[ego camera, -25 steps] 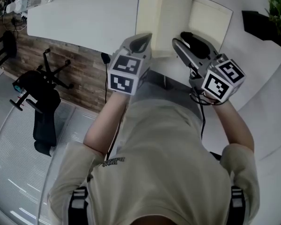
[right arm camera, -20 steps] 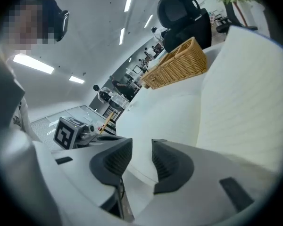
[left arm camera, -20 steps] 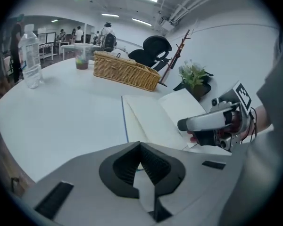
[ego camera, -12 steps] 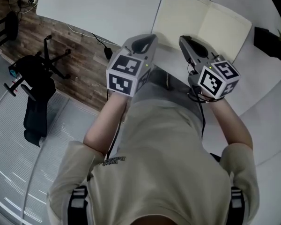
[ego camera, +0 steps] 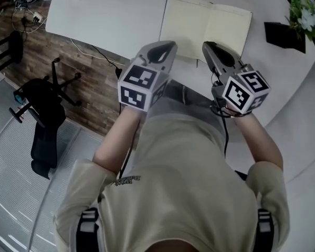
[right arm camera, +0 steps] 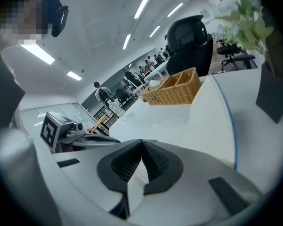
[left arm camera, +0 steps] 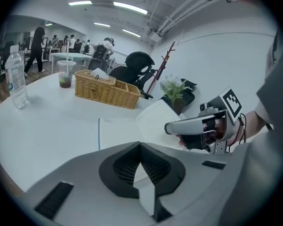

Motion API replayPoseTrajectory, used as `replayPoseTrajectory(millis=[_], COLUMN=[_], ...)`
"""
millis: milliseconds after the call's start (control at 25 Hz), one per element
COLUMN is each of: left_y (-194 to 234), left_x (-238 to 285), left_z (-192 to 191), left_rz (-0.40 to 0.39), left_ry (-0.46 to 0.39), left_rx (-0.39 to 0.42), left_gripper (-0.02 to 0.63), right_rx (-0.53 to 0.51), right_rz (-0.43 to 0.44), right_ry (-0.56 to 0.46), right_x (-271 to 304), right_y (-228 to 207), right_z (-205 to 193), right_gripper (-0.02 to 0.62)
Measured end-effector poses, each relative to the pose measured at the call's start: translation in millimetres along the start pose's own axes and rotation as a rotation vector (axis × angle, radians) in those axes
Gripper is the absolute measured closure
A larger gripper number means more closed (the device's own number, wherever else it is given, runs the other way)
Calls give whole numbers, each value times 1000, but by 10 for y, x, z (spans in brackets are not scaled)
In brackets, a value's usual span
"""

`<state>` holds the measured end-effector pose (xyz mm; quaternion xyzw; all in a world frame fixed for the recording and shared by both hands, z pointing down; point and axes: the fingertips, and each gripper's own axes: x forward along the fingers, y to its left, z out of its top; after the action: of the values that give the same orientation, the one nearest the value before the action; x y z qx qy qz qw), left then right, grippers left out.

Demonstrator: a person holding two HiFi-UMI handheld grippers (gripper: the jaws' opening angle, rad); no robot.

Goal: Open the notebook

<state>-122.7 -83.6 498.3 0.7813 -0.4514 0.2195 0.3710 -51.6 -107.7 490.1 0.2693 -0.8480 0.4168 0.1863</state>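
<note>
The notebook (ego camera: pixel 207 25) lies open on the white table (ego camera: pixel 115 14), cream pages up; in the left gripper view the notebook (left arm camera: pixel 120 131) has its right page slightly raised, and its blue-edged page (right arm camera: pixel 212 121) fills the right gripper view. My left gripper (ego camera: pixel 163 46) hovers over the table's near edge, short of the left page, shut and empty (left arm camera: pixel 140 147). Beside it, my right gripper (ego camera: pixel 209 46) is short of the right page, also shut and empty (right arm camera: pixel 141 142). Neither touches the notebook.
A wicker basket (left arm camera: pixel 106 88), a drink cup (left arm camera: pixel 65 74) and a water bottle (left arm camera: pixel 15 81) stand farther back on the table. A plant in a black pot (ego camera: pixel 299 20) is right of the notebook. An office chair (ego camera: pixel 42 104) stands on the floor at left.
Both grippers have lifted and drawn back from the pages. The right gripper's jaws, open over the right page a second ago, are now closed. The notebook stays open.
</note>
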Motion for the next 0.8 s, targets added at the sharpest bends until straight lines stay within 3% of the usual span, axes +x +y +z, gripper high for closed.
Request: replayPoseTrajectory(millis=[360, 800], left_y=[-635, -1410], left_x=[-279, -748], left_z=[573, 1181], left_rz=[-51, -98], left_ry=[-102, -249], left_rx=[141, 299], left_gripper=[606, 606], right_rx=[-128, -288], right_rz=[-89, -135], right_ry=[-136, -310], right_x=[-861, -1779], right_y=[180, 651], right_z=[404, 747], right_gripper=[591, 591])
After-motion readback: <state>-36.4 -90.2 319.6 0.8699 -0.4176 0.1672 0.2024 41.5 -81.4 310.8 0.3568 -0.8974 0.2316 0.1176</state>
